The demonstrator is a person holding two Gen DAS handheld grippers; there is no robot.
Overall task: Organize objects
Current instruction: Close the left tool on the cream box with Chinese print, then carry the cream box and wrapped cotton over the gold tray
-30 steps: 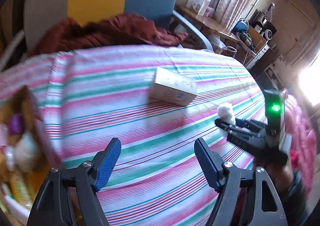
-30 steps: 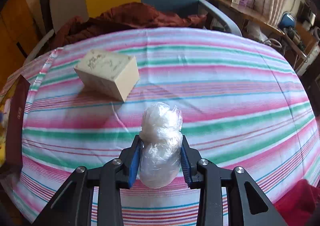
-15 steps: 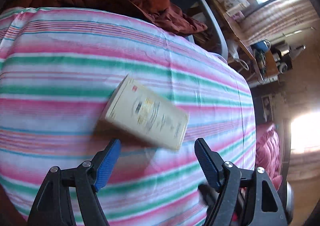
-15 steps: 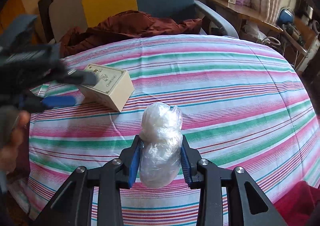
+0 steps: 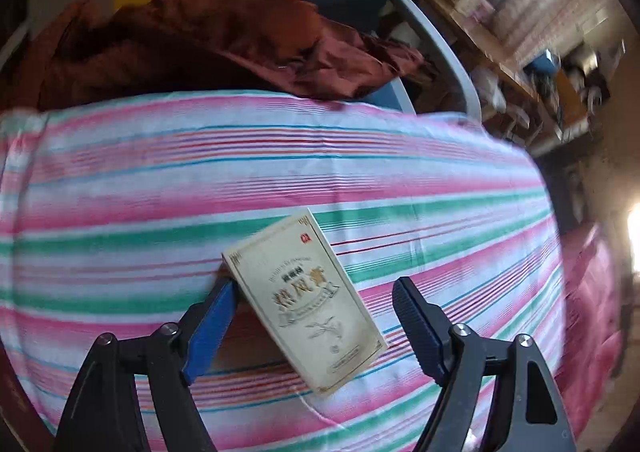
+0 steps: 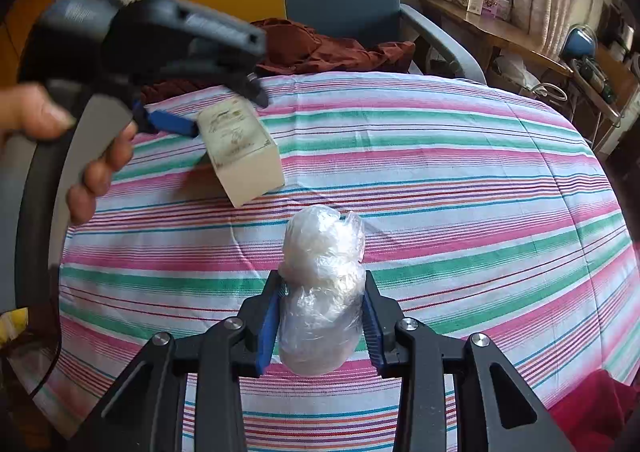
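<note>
While clamped on the plastic-wrapped bundle (image 6: 320, 288), right tongs (image 6: 320, 316); left tongs (image 5: 312, 316) wide around cream box (image 5: 304, 300).

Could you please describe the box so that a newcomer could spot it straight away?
On the striped tablecloth, look between the fingers of the open left gripper. The box is cream cardboard with printed lettering, flat-sided, unlike the crinkly plastic bag held in the right gripper.

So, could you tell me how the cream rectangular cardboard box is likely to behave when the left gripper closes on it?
The cream rectangular cardboard box has flat faces and crisp edges, so it will probably feel stiff and not roll. It sits skewed between the left gripper's open jaws, so it may twist as they close.
</note>
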